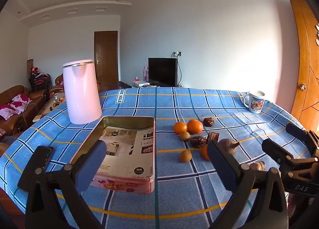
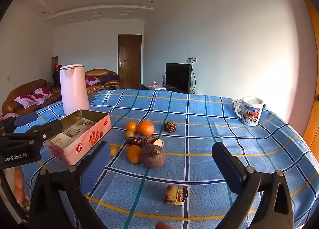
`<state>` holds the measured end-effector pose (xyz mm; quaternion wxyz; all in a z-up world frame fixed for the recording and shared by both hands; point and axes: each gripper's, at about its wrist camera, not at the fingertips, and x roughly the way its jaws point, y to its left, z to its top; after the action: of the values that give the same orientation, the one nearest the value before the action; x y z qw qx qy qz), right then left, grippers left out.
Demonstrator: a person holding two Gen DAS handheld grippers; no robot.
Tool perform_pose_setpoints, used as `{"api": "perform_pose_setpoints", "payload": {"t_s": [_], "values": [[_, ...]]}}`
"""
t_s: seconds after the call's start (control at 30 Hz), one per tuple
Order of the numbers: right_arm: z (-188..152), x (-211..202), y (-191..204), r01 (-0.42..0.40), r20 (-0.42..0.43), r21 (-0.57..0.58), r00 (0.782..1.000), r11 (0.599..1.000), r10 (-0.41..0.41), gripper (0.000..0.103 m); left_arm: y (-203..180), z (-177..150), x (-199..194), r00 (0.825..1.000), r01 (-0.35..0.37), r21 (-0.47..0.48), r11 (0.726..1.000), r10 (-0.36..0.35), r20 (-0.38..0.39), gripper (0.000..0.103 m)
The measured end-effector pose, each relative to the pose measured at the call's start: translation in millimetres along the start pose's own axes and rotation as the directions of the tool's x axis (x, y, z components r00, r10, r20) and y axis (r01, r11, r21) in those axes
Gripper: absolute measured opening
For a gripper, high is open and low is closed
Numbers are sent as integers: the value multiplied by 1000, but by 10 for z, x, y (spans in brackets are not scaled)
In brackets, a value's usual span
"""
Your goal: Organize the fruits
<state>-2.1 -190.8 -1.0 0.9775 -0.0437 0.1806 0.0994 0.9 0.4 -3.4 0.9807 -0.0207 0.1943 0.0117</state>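
Both grippers sit nearest the lens: left gripper (image 1: 157, 161) and right gripper (image 2: 161, 161), fingers spread wide, nothing between them, hovering above the near edge of the tabletop (image 2: 249, 145) and tilted slightly down. Neither touches anything. Reads as the start pose, no fruit picked yet.

Small wrapped pastry (image 2: 175, 194) lies closest to the right gripper, near the front edge, apart from the fruit. Not a fruit, probably to be left alone.

Fruit pile is mid-tabletop, loose on the blue checked cloth: big brown round fruit (image 2: 153, 156) at the front, touching a small orange (image 2: 133, 154); behind them dark dates (image 2: 134, 141), a small yellow-green fruit (image 2: 129, 134), two oranges (image 2: 146, 128) side by side, one more dark date (image 2: 169, 127) set off to the right. None in the container.

Open pink tin (image 1: 127, 149), lined with printed paper, sits left of the pile, just ahead of the left gripper. Likely the target box: lid off, empty, long side towards the fruit.

Others: pink kettle (image 1: 82, 91) behind the tin near the far-left edge, mug (image 2: 250, 111) at the far-right corner. Both well clear of the pile. Big brown fruit blocks a straight reach to the smaller ones behind; tight clustering could make neighbours roll.
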Motion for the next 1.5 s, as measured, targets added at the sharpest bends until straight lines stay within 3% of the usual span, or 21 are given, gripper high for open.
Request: {"api": "perform_pose_setpoints", "payload": {"t_s": [1.5], "values": [[-56,34,95,-19,-21,-16,1000,1000,19,102,-5,-6,-10,1000,-3,0,1000,3,-4,103]]}}
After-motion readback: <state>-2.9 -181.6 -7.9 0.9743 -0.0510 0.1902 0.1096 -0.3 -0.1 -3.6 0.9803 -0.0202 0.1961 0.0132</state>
